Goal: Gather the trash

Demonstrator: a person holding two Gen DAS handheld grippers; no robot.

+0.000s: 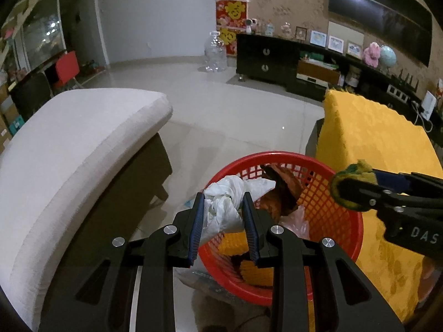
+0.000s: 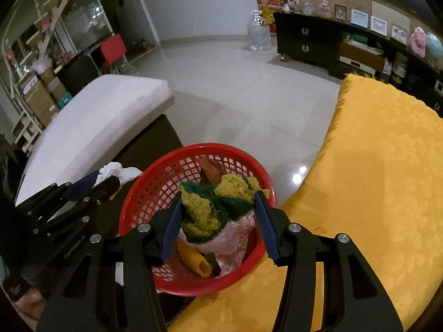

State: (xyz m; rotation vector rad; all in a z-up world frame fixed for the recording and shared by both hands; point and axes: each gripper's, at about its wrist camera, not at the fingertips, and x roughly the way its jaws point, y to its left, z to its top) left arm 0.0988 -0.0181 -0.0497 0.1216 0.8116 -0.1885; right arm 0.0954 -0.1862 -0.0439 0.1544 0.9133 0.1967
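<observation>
A red mesh basket (image 1: 343, 235) stands on the floor between a sofa and a yellow-covered table; it also shows in the right wrist view (image 2: 155, 182). It holds brown trash (image 1: 285, 191), a pink bag (image 2: 235, 246) and a yellow ridged piece (image 2: 193, 260). My left gripper (image 1: 223, 196) is shut on a crumpled white tissue (image 1: 229, 204) over the basket's near-left rim. My right gripper (image 2: 218, 193) is shut on a yellow-and-green scouring sponge (image 2: 216, 207) above the basket; the sponge also shows in the left wrist view (image 1: 351, 174).
A white-cushioned sofa (image 1: 77, 149) lies on the left. A yellow cloth (image 2: 373, 179) covers the table on the right. A dark TV cabinet (image 1: 277, 58) and a clear water jug (image 1: 216, 52) stand at the far wall across the tiled floor (image 1: 235, 105).
</observation>
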